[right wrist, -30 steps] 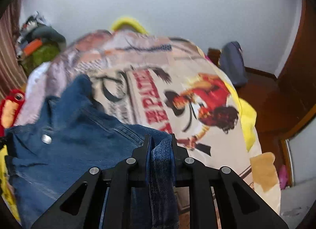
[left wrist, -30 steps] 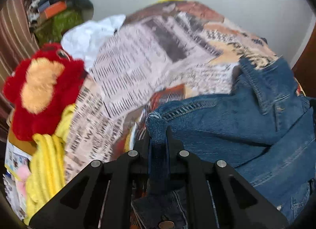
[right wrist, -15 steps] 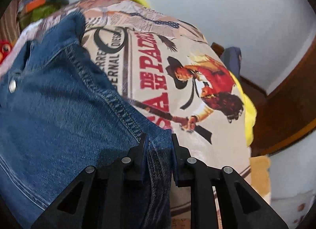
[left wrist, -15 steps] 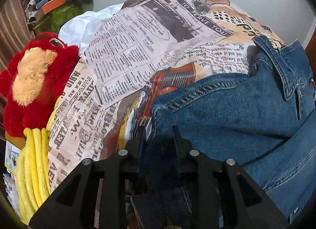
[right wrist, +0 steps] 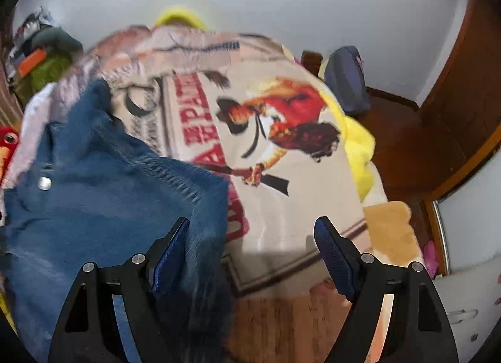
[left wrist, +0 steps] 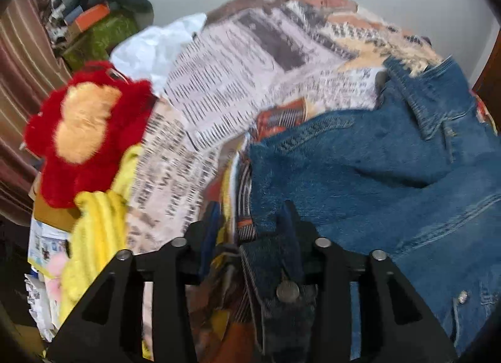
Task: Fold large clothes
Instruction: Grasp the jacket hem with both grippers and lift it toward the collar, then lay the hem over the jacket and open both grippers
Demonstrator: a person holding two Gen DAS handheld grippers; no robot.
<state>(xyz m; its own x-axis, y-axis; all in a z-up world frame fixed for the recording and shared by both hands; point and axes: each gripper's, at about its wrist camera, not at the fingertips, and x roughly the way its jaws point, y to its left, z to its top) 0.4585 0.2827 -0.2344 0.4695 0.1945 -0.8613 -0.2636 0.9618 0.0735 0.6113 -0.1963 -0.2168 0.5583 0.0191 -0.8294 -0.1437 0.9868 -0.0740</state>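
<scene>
Left wrist view: bed cover (left wrist: 231,81) with newsprint pattern fills the frame, red plush toy (left wrist: 84,131) at 9 o'clock. Denim jacket (left wrist: 391,175) lies spread on the cover from 3 to 5 o'clock. Left gripper (left wrist: 250,234) looks spread, denim hem bunched between its fingers; blur, so I cannot tell whether it grips. Right gripper (right wrist: 252,237) is wide apart, jacket edge beside its left finger. Denim should be heavy, thick, non-slippery, holding creases; grab hem corners or shoulder seams, not the buttons (left wrist: 287,291).
</scene>
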